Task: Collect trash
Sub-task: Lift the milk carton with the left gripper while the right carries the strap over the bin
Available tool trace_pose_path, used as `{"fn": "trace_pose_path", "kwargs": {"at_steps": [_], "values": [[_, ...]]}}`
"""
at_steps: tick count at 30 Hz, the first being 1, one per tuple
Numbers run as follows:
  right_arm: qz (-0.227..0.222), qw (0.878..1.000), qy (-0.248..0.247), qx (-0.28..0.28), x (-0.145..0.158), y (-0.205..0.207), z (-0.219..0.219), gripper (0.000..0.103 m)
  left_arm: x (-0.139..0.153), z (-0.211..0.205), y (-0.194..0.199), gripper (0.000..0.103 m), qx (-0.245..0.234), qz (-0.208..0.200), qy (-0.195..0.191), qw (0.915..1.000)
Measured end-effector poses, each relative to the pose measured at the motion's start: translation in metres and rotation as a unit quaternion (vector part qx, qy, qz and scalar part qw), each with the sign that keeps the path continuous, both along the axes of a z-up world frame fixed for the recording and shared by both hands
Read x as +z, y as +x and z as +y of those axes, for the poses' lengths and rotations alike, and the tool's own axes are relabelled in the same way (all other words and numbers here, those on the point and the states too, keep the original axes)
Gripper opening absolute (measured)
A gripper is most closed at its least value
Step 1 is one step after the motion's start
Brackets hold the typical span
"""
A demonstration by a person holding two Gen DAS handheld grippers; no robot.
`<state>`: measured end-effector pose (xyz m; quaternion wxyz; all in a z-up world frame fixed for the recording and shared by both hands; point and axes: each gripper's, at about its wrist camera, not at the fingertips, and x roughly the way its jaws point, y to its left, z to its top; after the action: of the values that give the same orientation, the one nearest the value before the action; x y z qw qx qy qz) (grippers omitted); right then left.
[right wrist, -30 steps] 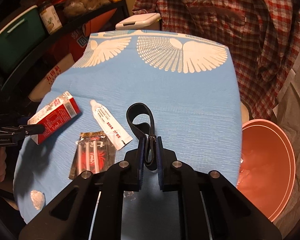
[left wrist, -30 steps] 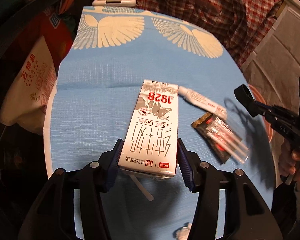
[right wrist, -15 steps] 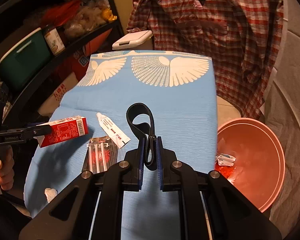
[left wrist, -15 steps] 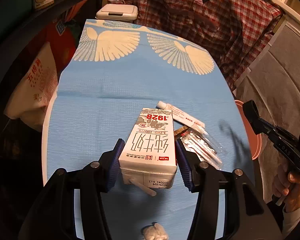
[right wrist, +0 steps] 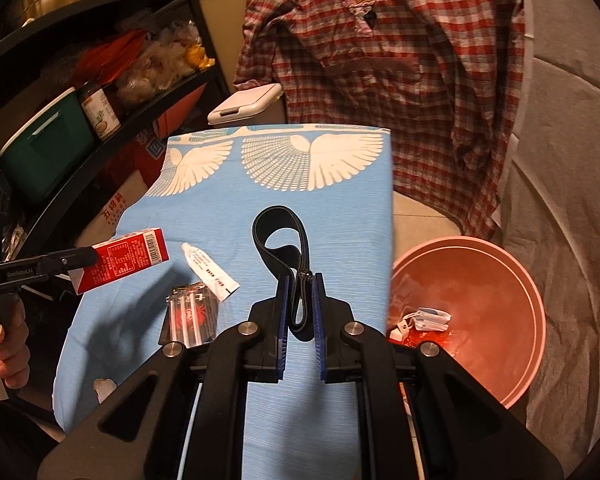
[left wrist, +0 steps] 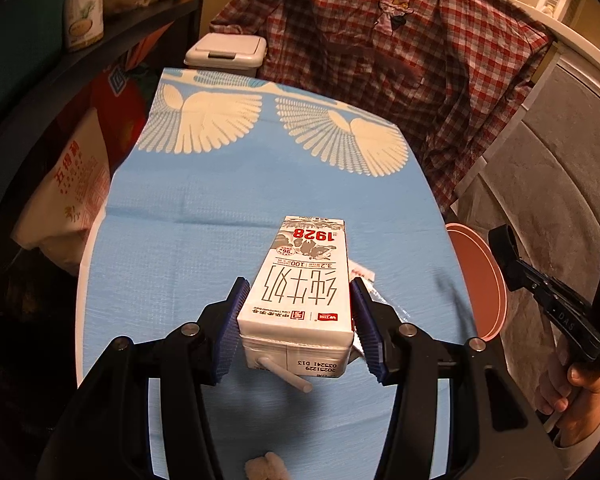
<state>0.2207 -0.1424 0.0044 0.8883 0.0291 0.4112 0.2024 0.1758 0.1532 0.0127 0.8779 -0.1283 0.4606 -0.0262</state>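
A milk carton [left wrist: 300, 292] is clamped between the pads of the left hand-held gripper [left wrist: 298, 326], lifted clear of the blue surface [left wrist: 204, 240], its straw [left wrist: 286, 376] jutting from the near end. At the centre of the right wrist view, a black looped strap [right wrist: 288, 248] is pinched in the nearly closed right hand-held gripper [right wrist: 300, 320]. The smooth carton is judged liable to slip, and dregs could be spilled through the straw if it is tipped short of the basin. The limp strap could catch on the rim. At lower right, the pink basin [right wrist: 516, 280] is seen to hold crumpled wrappers [right wrist: 428, 318]. A white tube [right wrist: 210, 272] and a clear packet [right wrist: 190, 312] are left on the surface, with a tissue wad [right wrist: 104, 388] at its lower-left edge.
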Motion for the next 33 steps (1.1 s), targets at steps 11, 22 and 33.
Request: {"fn": "trace_pose_path", "kwargs": {"at_steps": [11,22,33], "values": [[-0.015,1.000,0.004,-0.025,0.006,-0.004,-0.028,0.012,0.013,-0.029,0.004,0.051,-0.006,-0.025,0.002,0.9997],[-0.026,0.999,0.002,-0.047,0.008,-0.004,-0.051,0.012,0.026,-0.057,0.006,0.051,-0.017,-0.056,0.021,0.9981],[-0.033,0.997,0.002,-0.069,0.010,0.000,-0.073,0.012,0.029,-0.082,0.014,0.051,-0.035,-0.070,0.017,0.9968]]}}
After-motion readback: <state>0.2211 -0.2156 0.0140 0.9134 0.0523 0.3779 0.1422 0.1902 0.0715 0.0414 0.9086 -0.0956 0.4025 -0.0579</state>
